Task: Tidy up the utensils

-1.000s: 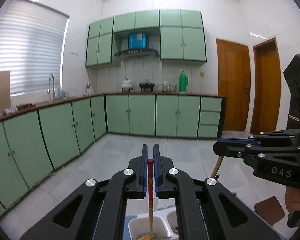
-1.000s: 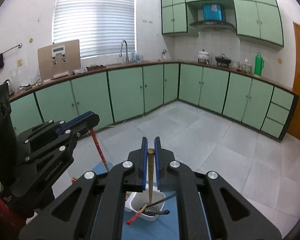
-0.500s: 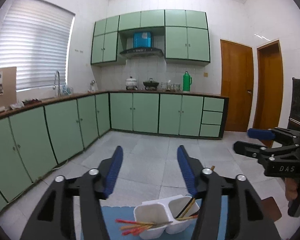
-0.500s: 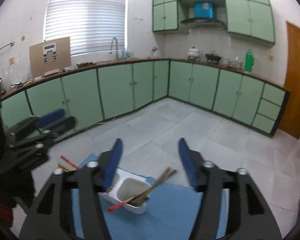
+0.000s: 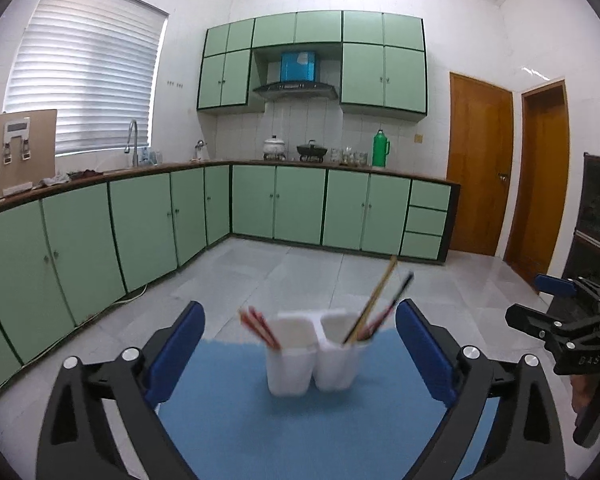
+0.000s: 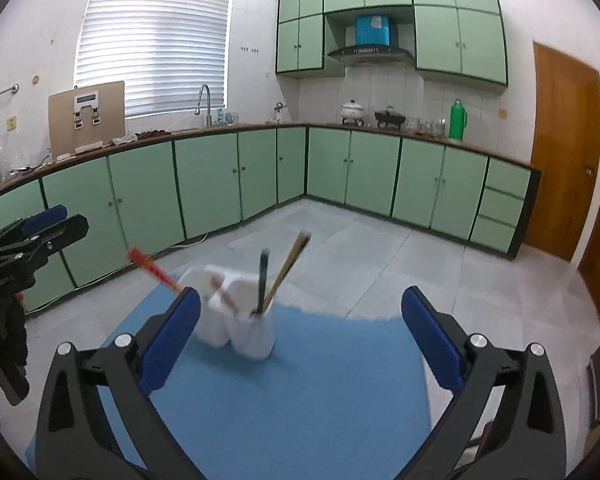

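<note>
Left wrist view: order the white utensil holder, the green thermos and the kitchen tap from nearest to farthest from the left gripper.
1. White utensil holder: on the blue mat, just ahead of the open left gripper.
2. Kitchen tap: on the left counter by the window.
3. Green thermos: on the back counter, right of centre.

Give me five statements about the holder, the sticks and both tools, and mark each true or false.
1. Both tools, left and right, are open and empty. True.
2. The white holder stands on a blue mat. True.
3. The red sticks lie on the mat. False: they stand in the holder's left cup.
4. The holder has one cup. False: two, side by side.
5. The thermos on the counter is green. True.
</note>
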The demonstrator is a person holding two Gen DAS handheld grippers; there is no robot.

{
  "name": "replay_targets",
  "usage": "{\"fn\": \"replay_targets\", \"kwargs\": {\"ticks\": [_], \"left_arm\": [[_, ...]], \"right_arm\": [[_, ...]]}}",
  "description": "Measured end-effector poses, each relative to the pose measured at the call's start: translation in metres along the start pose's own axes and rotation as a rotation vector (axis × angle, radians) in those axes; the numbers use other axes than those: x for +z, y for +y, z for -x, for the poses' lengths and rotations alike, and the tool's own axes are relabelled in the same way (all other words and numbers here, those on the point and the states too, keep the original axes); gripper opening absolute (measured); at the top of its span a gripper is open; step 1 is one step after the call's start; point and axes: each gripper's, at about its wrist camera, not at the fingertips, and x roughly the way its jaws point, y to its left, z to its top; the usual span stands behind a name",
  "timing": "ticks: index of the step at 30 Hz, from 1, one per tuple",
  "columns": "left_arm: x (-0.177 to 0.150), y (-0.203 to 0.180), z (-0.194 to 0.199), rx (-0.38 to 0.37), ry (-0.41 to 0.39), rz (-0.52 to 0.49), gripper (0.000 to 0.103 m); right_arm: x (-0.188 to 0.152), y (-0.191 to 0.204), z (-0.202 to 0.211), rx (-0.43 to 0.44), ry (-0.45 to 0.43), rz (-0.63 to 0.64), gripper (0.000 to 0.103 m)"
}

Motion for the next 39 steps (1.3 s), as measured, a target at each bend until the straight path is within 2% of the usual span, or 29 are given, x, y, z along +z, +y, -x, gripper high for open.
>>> {"fn": "replay_targets", "kwargs": {"ticks": [8, 14, 18, 28, 39], "left_arm": [[-0.051, -0.012, 0.033, 0.029, 0.047, 0.018, 0.097], [-0.065, -0.025, 0.055, 0.023, 0.064, -0.01, 0.097], [-0.067, -0.03, 0.072, 0.024, 0.057, -0.019, 0.097], [-0.053, -0.043, 0.114, 0.021, -0.018, -0.023, 0.097], [-0.045, -0.047, 0.143, 0.039, -0.068, -0.008, 0.097]], "right_arm": [[-0.051, 0.021, 0.027, 0.026, 0.043, -0.057, 0.098], [-0.072, 0.036, 0.044, 0.054, 0.065, -0.077, 0.098], [-0.072, 0.041, 0.059, 0.066, 0.055, -0.067, 0.098], [-0.062, 0.053, 0.105, 0.077, -0.026, -0.054, 0.098], [-0.054, 0.065, 0.142, 0.093, -0.093, -0.033, 0.098]]}}
